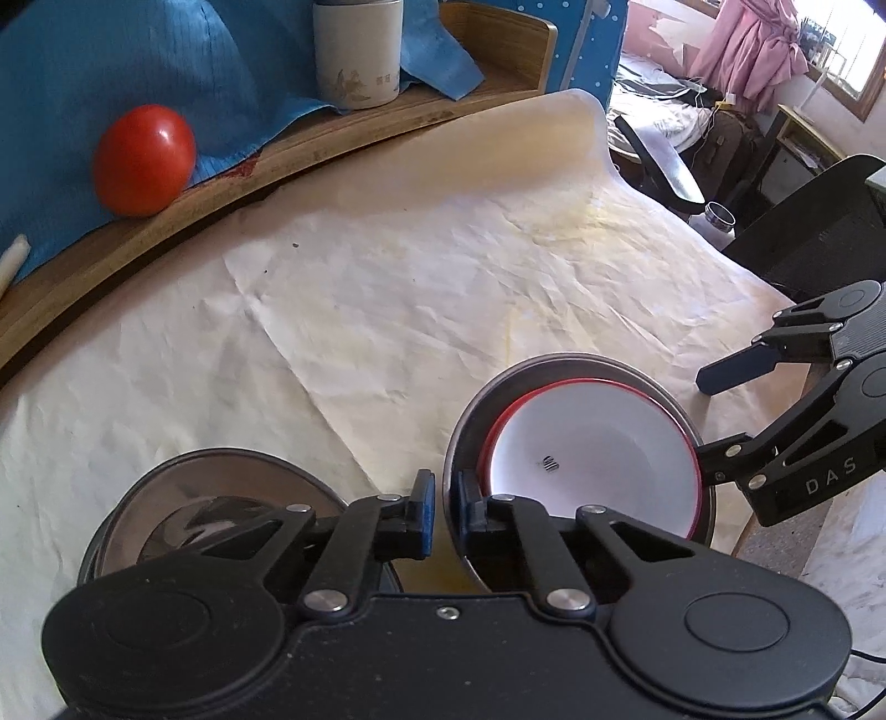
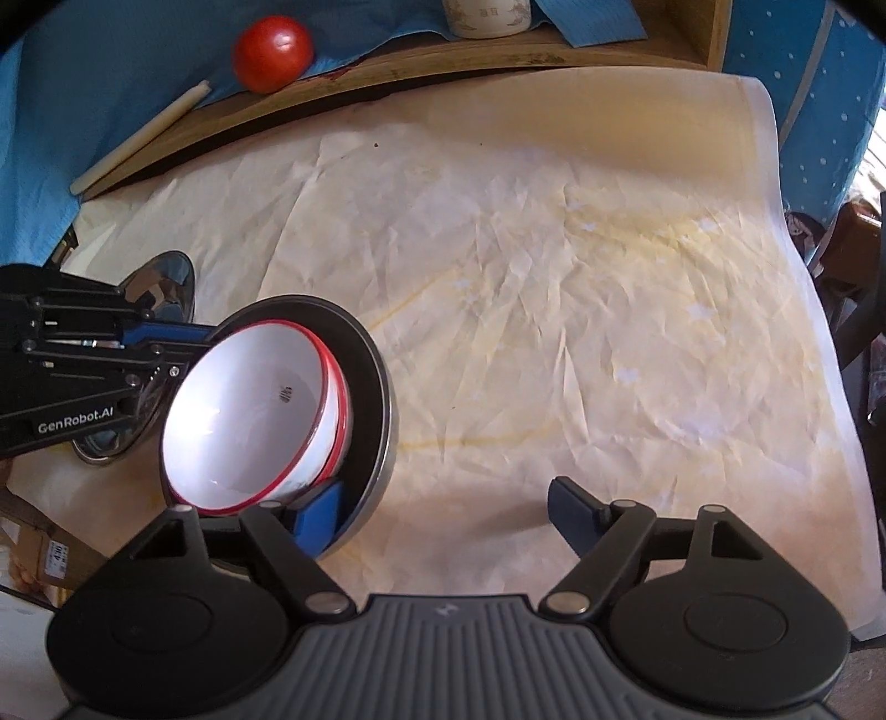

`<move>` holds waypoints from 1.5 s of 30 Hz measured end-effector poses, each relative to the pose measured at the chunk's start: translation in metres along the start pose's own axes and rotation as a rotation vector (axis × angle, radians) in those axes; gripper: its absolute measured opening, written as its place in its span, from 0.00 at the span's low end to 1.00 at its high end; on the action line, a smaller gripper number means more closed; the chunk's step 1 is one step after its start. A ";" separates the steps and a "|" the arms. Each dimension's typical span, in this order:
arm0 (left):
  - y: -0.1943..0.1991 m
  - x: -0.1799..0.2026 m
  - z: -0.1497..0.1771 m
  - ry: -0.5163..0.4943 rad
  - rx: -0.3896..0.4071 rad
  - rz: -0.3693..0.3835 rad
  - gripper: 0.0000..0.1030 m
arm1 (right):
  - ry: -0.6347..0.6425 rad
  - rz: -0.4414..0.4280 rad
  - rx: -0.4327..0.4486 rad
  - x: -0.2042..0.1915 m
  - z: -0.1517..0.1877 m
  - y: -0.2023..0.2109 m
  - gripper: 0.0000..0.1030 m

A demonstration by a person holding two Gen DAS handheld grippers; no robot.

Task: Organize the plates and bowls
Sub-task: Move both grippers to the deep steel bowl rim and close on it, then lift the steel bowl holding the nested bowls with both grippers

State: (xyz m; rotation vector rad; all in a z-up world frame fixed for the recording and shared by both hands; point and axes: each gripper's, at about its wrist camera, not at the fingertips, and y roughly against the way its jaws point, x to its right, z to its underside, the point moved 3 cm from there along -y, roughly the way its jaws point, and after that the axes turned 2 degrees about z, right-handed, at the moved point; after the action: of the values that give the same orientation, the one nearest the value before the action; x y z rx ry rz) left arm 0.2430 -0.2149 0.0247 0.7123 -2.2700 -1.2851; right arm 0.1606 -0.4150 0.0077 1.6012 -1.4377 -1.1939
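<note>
A grey steel bowl (image 1: 464, 426) (image 2: 368, 376) stands tilted on the paper-covered table, and a white bowl with a red rim (image 1: 598, 459) (image 2: 243, 410) is nested inside it. My left gripper (image 1: 446, 504) (image 2: 213, 332) is shut on the steel bowl's near rim. My right gripper (image 2: 443, 512) (image 1: 714, 418) is open: one blue-padded finger (image 2: 318, 515) sits inside the steel bowl beside the white bowl, and the other finger (image 2: 576, 509) hangs over bare paper. A second, shiny steel bowl (image 1: 221, 493) (image 2: 166, 288) lies to the left.
Creased white paper (image 1: 415, 310) covers the table. At the back, a wooden tray (image 1: 387, 124) holds a blue cloth (image 1: 111, 66), a red tomato (image 1: 144, 158) (image 2: 271, 52), a pale cup (image 1: 357, 52) and a white stick (image 2: 144, 135). A black chair (image 1: 819, 221) stands off the right edge.
</note>
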 end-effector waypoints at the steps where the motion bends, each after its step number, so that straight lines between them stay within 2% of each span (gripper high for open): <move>1: 0.000 0.000 0.000 0.002 0.000 0.001 0.07 | -0.002 -0.005 0.001 0.000 0.000 0.000 0.78; 7: -0.002 -0.002 0.002 0.025 -0.005 0.016 0.07 | -0.010 -0.065 0.017 -0.002 0.001 0.003 0.54; 9: -0.002 -0.003 0.003 0.032 -0.006 0.018 0.07 | -0.012 -0.088 0.027 -0.004 0.000 0.003 0.42; 12: -0.001 -0.002 0.005 0.040 -0.006 0.023 0.05 | -0.027 -0.111 0.033 -0.005 0.000 0.003 0.34; 15: -0.001 -0.002 0.007 0.049 -0.007 0.020 0.05 | -0.063 -0.137 0.028 -0.003 -0.001 0.002 0.31; 22: -0.001 -0.005 0.010 0.077 0.008 0.032 0.06 | -0.134 -0.180 0.025 0.006 0.000 -0.001 0.33; 23: -0.001 -0.004 0.011 0.079 0.009 0.033 0.06 | -0.133 -0.173 0.027 0.006 0.000 -0.001 0.36; 24: -0.001 -0.004 0.011 0.077 0.009 0.031 0.06 | -0.129 -0.157 0.028 0.005 0.001 -0.002 0.44; 26: -0.002 -0.004 0.011 0.072 0.009 0.024 0.06 | -0.130 -0.133 0.032 0.005 0.001 -0.002 0.47; 28: -0.002 -0.003 0.011 0.072 0.010 0.017 0.07 | -0.147 -0.147 0.035 0.007 0.003 -0.002 0.45; 35: -0.002 -0.002 0.011 0.085 0.012 0.009 0.07 | -0.165 -0.227 0.052 0.007 0.004 -0.002 0.22; 41: -0.002 -0.002 0.011 0.100 0.014 0.010 0.06 | -0.199 -0.252 0.039 0.008 0.005 -0.004 0.21; 45: -0.002 -0.003 0.012 0.112 0.013 0.014 0.06 | -0.288 -0.310 0.026 0.018 0.008 -0.009 0.21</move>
State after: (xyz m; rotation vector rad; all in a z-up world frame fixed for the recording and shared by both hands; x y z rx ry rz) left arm 0.2391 -0.2064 0.0169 0.7530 -2.1918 -1.1946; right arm 0.1560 -0.4305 -0.0067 1.7712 -1.4145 -1.6459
